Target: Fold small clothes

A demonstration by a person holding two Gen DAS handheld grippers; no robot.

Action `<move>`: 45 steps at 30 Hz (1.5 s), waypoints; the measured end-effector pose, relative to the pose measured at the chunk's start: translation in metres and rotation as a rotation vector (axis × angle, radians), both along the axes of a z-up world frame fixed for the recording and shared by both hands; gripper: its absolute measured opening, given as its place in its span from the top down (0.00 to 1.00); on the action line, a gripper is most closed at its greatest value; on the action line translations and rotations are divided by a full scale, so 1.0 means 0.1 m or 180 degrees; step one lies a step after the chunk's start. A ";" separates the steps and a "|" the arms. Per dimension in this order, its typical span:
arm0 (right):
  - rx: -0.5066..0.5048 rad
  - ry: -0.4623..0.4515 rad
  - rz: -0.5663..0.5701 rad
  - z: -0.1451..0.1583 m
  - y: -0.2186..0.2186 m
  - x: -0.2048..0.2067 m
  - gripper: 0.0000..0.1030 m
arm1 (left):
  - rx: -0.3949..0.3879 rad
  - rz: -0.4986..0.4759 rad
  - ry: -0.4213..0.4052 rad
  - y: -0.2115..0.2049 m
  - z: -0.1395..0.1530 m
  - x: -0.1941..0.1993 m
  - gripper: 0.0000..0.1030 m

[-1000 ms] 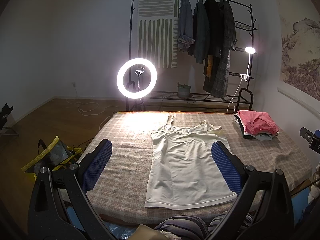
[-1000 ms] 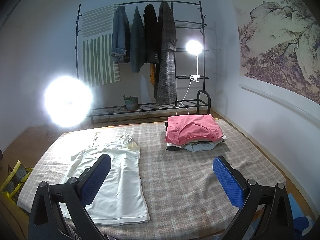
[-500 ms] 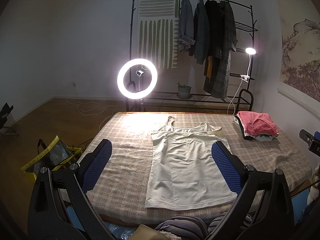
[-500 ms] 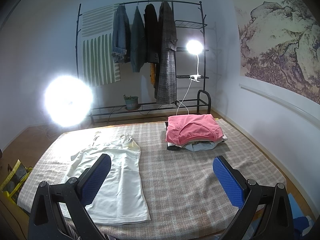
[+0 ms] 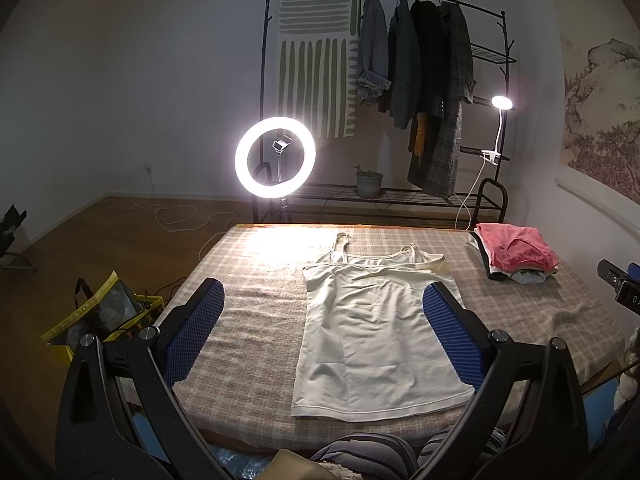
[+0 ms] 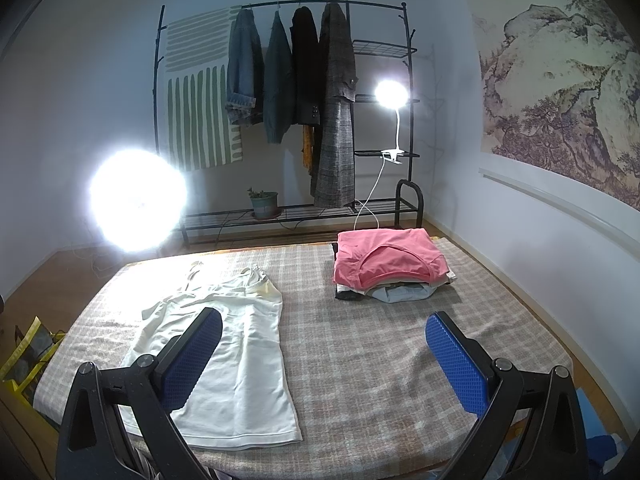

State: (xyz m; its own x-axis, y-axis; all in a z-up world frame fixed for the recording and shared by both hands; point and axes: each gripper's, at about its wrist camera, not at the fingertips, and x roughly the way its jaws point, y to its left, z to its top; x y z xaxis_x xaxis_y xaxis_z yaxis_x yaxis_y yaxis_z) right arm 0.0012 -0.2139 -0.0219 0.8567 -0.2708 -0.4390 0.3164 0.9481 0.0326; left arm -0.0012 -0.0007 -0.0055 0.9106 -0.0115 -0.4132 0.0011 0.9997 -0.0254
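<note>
Left wrist view, camisole: the white camisole (image 5: 372,328) lies flat on the checked bed (image 5: 256,304), straps toward the ring light (image 5: 275,157), hem nearest the person; it looks spread out ready for a first fold.
Left wrist view, left gripper (image 5: 323,332): jaws wide apart, holding nothing, hovering above the hem end, framing the camisole.
Left wrist view, stack: folded clothes topped by a pink garment (image 5: 516,251) sit well right of the camisole, likely finished pieces kept clear.
Left wrist view, change: almost none since half a second ago; framing is nearly identical.
Right wrist view, camisole (image 6: 236,344): left of centre, unfolded, partly behind the left pad.
Right wrist view, right gripper (image 6: 324,354): jaws fully spread, empty, above bare bed between camisole and folded stack (image 6: 386,266).
Right wrist view, change: the camisole sits very slightly lower, otherwise steady; both grippers seem poised, not yet committed.
</note>
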 end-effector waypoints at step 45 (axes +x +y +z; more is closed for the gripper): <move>0.0456 0.1171 0.2193 -0.64 1.70 3.36 0.32 | -0.1049 -0.0180 0.1767 0.76 -2.32 1.04 0.59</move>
